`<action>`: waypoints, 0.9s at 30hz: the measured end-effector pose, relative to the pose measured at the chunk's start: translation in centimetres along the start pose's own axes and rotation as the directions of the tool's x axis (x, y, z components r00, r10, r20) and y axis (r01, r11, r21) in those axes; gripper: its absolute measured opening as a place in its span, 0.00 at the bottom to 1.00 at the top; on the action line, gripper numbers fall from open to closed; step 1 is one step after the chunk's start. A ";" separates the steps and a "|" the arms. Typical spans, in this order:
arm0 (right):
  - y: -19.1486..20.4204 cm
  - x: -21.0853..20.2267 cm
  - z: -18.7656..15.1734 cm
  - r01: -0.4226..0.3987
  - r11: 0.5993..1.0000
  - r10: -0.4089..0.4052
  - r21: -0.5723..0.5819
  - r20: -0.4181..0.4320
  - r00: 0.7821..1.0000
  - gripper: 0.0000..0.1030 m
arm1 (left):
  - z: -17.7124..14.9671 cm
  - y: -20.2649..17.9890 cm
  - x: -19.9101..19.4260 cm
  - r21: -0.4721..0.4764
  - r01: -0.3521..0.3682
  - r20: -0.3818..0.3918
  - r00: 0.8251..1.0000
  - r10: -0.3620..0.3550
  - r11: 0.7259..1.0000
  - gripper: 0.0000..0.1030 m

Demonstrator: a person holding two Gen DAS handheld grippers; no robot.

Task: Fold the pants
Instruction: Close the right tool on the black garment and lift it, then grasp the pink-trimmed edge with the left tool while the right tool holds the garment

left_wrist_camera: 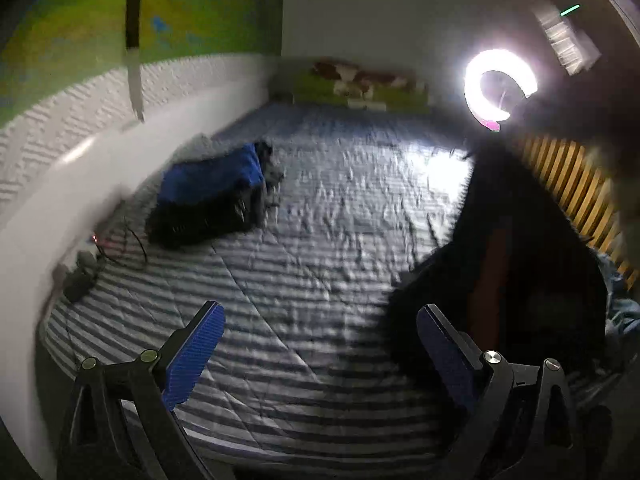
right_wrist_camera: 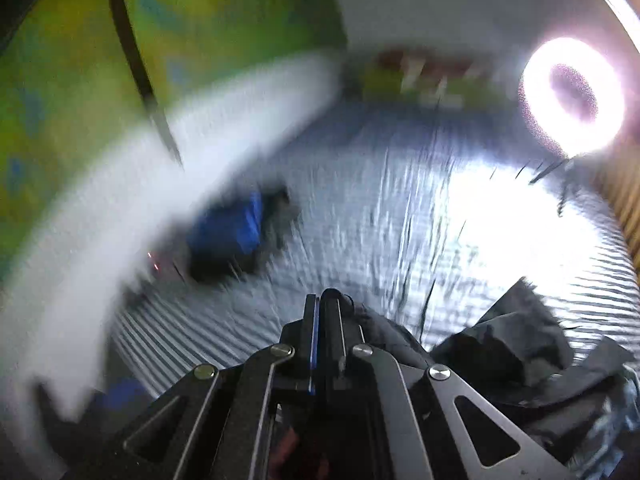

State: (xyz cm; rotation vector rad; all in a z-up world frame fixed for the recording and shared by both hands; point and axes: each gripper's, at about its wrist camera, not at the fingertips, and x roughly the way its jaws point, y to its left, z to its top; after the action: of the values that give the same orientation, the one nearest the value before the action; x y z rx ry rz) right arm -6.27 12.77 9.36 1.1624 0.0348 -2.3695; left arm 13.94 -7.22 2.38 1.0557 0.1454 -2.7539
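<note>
At two o'clock of my left gripper, spread wide and empty, the dark pants hang.
My right gripper, pressed together on their cloth, is nearer; their bulk trails toward four o'clock.

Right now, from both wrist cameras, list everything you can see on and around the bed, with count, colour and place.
Striped quilted bedspread: one, grey and white, covers the bed.
Pile of folded clothes: one, blue on top of black, far left by the wall.
Dark pants: one, black, bunched at the bed's right side, next to the right gripper.
Ring light: one, bright white, far right.
Pillow or toy heap: one, green, brown and white, head of the bed; blurred.
Cable and small devices: dark, left edge by the wall.
Slatted wooden panel: one, yellow-brown, right.
Left gripper: blue pads, open, empty.
Right gripper: shut; contents unclear.
</note>
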 end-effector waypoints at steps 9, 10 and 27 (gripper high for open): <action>-4.4 8.8 -3.8 -0.069 0.995 0.082 0.068 -0.209 0.975 0.40 | -1.2 0.2 7.7 -0.016 0.034 -0.162 0.986 -0.036 0.999 0.96; -4.4 8.1 -3.6 -0.091 0.993 0.105 0.077 -0.195 0.975 0.46 | -1.2 0.2 8.2 -0.026 0.052 -0.167 0.984 -0.056 0.998 0.96; -2.3 4.0 -16.6 0.049 0.992 -0.068 -0.113 -0.174 0.982 0.50 | -4.0 -9.7 8.0 0.234 0.168 -0.229 0.967 -0.114 0.958 0.96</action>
State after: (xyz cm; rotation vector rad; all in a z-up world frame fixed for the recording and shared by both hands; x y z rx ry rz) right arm 2.91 16.96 -4.58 1.3327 0.2585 -2.2756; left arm 8.69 1.75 -5.76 1.4617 -0.1079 -2.8335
